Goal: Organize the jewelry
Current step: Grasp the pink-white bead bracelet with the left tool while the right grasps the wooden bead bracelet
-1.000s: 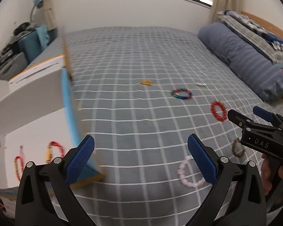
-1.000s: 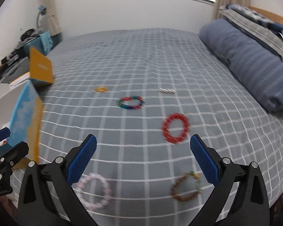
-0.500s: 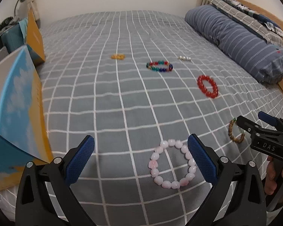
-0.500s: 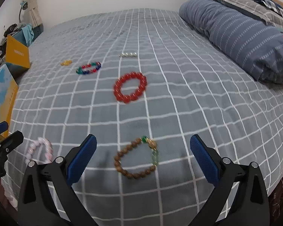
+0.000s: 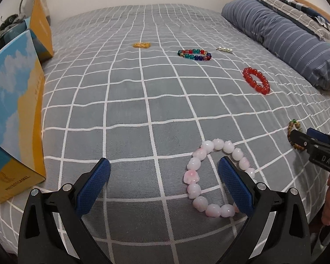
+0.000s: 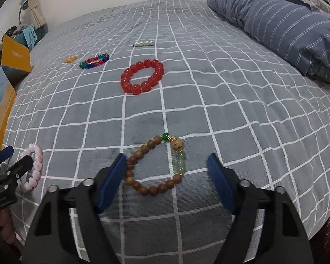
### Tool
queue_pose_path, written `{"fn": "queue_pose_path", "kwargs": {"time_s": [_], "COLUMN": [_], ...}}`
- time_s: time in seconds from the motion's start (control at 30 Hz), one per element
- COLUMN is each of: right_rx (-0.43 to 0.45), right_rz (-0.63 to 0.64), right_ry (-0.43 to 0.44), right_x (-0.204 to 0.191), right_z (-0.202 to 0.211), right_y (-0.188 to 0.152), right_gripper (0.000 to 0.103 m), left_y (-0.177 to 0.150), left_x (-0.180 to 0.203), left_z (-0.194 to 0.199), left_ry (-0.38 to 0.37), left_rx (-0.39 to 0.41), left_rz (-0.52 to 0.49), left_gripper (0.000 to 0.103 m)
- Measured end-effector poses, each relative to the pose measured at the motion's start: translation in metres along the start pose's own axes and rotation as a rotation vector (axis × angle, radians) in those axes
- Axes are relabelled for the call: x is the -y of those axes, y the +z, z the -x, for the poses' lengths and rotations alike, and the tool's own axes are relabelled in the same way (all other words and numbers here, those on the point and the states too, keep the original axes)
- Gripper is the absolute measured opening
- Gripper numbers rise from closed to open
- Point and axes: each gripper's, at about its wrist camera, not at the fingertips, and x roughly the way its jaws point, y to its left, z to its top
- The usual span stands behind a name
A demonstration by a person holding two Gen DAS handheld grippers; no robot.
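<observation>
Several bracelets lie on a grey checked bedspread. My left gripper [image 5: 164, 177] is open and low over the bed; its right finger lies inside the ring of a pink bead bracelet [image 5: 194, 179]. My right gripper [image 6: 167, 176] is open, its jaws standing either side of a brown wooden bead bracelet [image 6: 143, 154] with green stones. Farther off lie a red bracelet [image 6: 143, 77], a multicoloured bracelet [image 6: 94, 61], a pearl piece [image 6: 144, 43] and a small orange piece [image 6: 70, 60]. The right gripper shows at the right edge of the left wrist view [image 5: 305, 139].
An open blue-and-orange box [image 5: 15, 101] stands at the bed's left edge, its orange flap [image 5: 40, 28] upright. A rolled blue striped duvet [image 5: 281, 37] lies along the right side. The bed's near edge is just below both grippers.
Both grippers have dropped lower and come closer to the bed. The left one has closed in on the pink bracelet, the right one on the brown bracelet. Both stay open.
</observation>
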Motion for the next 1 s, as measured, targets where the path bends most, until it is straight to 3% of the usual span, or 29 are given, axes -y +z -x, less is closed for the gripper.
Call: {"fn": "queue_pose_path", "kwargs": {"time_s": [0.2,0.4,0.57,0.67,1.0], "right_rx": [0.006,0.011,0.010,0.009,0.012], "right_rz": [-0.008,-0.002,0.019,0.010,-0.026], "right_ry": [0.022,0.046,0.067,0.079,0.084], "right_x": [0.002,0.000,-0.005,-0.005,0.001], "right_z": [0.000,0.001,0.003,0.004,0.010], "right_y": [-0.002,-0.004,-0.005,-0.004,-0.002], "right_gripper": [0.049,0.031,0.013,0.007,0.007], "left_y": [0.000,0.001,0.003,0.004,0.007], "left_x": [0.000,-0.003,-0.007,-0.007,-0.005], "left_z": [-0.001,0.003,0.006,0.008,0.023], "left_ry": [0.004,0.010,-0.024,-0.028,-0.055], "left_rx": [-0.006,-0.014,-0.033,-0.040,-0.032], "left_rz": [0.007,0.025,0.037,0.036,0.023], "left_gripper": [0.085,0.051,0.012,0.012,0.012]}}
